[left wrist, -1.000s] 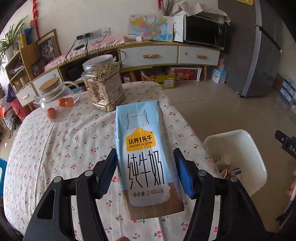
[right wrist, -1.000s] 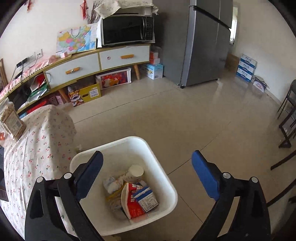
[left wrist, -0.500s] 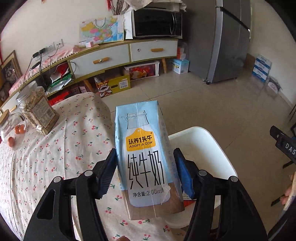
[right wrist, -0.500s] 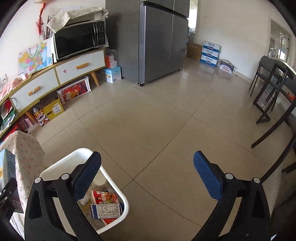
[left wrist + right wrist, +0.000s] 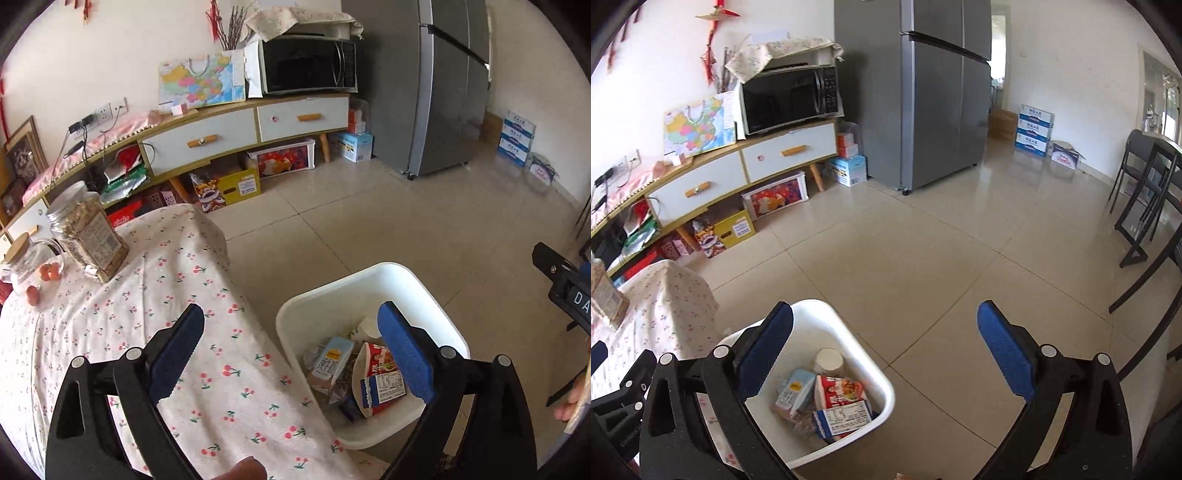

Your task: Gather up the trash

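Note:
The light blue milk carton (image 5: 330, 363) (image 5: 794, 393) lies loose in the white trash bin (image 5: 369, 273) (image 5: 827, 306), beside a red, white and blue carton (image 5: 380, 376) (image 5: 842, 406) and a paper cup (image 5: 829, 362). My left gripper (image 5: 290, 310) hangs over the table edge and the bin; its jaws are opening and nothing is between them. My right gripper (image 5: 885, 309) is open and empty above the bin's far side and the floor. Part of it shows at the right edge of the left wrist view.
The bin stands on the tiled floor against the table with the cherry-print cloth (image 5: 147, 332). A snack jar (image 5: 88, 229) and a glass pot (image 5: 33, 262) stand on the table. A sideboard (image 5: 750, 170), a fridge (image 5: 923, 110) and black chairs (image 5: 1145, 206) ring the room.
My left gripper carried the milk carton from over the table to above the bin, opened, and the carton dropped in. The right gripper swung away from the bin and partly back.

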